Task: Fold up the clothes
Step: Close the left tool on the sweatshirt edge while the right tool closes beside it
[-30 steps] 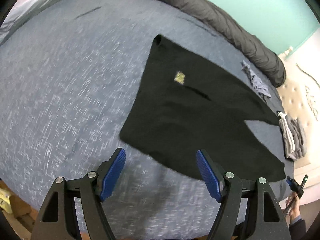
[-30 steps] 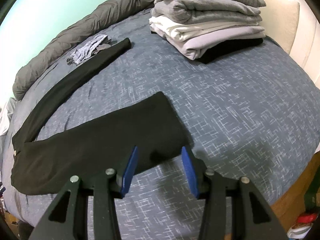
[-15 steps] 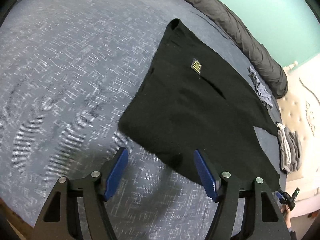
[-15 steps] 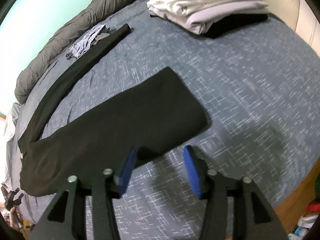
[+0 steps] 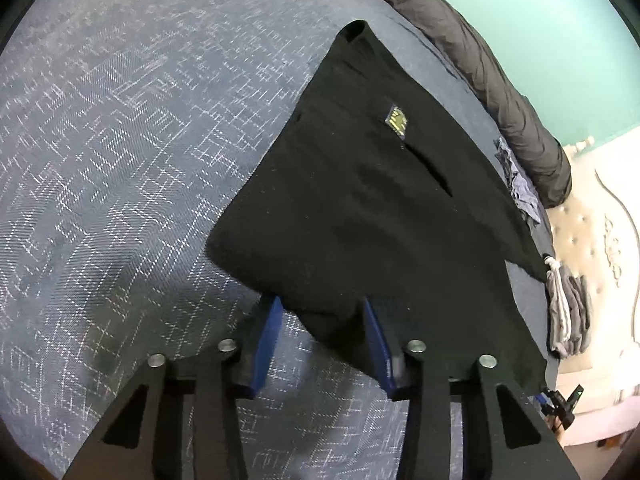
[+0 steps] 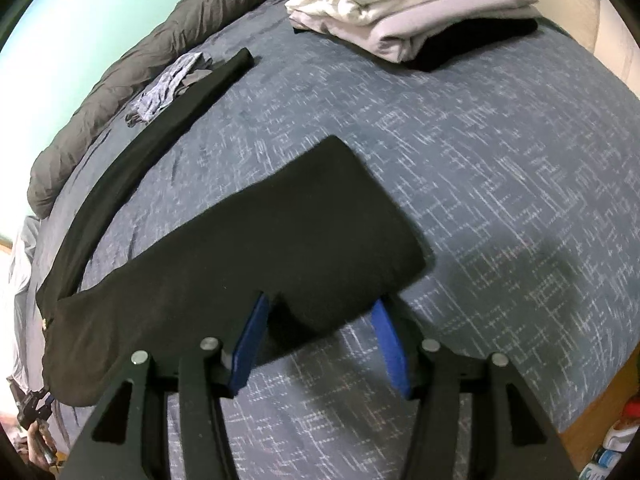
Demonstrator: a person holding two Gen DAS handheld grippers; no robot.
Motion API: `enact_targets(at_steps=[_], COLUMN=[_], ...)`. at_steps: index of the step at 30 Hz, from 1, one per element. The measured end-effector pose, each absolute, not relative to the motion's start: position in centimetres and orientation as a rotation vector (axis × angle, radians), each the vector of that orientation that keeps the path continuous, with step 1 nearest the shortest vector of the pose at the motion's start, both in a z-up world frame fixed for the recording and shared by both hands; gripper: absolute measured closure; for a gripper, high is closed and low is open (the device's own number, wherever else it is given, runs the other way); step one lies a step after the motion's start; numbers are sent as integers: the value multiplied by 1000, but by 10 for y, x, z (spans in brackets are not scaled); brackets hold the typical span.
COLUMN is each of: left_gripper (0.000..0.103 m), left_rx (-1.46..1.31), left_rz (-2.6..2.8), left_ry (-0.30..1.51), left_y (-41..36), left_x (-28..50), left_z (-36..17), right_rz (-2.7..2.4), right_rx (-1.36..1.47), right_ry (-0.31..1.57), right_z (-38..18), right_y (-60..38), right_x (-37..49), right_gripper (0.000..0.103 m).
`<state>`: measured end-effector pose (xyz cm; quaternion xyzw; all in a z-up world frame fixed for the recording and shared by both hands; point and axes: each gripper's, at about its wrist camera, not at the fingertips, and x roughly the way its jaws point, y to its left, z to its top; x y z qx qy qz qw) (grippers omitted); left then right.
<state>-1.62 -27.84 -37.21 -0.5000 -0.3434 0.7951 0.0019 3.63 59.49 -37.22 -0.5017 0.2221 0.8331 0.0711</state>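
Two views. Left wrist: left gripper (image 5: 323, 322) fingers wide, straddling the near edge of the black trousers (image 5: 372, 200) spread flat on the bed (image 5: 120, 140). Right wrist: right gripper (image 6: 320, 330) also wide, astride the trouser leg end; folded stack (image 6: 408, 12) beyond.

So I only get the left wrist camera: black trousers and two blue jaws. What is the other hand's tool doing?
Observer: The right gripper is at the leg end of the trousers, jaws open astride the edge.
Operator: Is the other leg there too?
Observer: Yes, the other leg lies apart, its cuff beside a crumpled blue-grey garment.
Operator: And the folded pile?
Observer: The folded stack has a black piece at the bottom and pale ones above.
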Motion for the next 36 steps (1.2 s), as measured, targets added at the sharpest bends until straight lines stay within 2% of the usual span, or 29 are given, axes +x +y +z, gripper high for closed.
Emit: enact_targets(at_steps=[2,5,11,17,18,19,20,21,22,25,31,36], left_gripper=[66,66,66,66,68,81,88,89,92,96,98,98], left_rx=[-1561,-1555,-1589,-1558,-1558,-1564,-1568,-1563,-1554,-1527,-1432,-1371], left_rz=[2490,2478,2444,2462,2467,2480,2493,2501,2513,2547,2587,2621], left_ry=[-1114,-1118,-1101,-1169,-1161,-1141,-1122,-1111,-1100,-1046,-1002,-969], left_y=[-282,-280,-275,-274,-273,-271,-270,-268,-266,-264,-265,-268], left_x=[-14,-12,-13,-24,-26,-27,-25,-24,-23,-27,-38,-51], left_z=[-374,-374,-384,-387,-386,-386,-383,-380,-377,-365,-323,-285], right_rz=[2511,2537,2511,2483,2494,2502,2510,2518,2532,2573,2619,2637], right_rx=[-1500,-1501,-1521,-1529,-1521,-1516,-1511,-1506,-1496,-1468,-1430,-1419], right_ry=[663,645,657,659,676,677,678,679,659,629,633,610], right_z=[-371,-368,-372,-380,-379,-377,-376,-374,-371,-361,-336,-304], right_y=[594,589,587,587,588,588,588,588,587,586,589,586], right_x=[35,33,28,29,29,29,29,29,29,29,23,-13], right_gripper=[63,72,72,71,71,72,76,81,91,98,99,99])
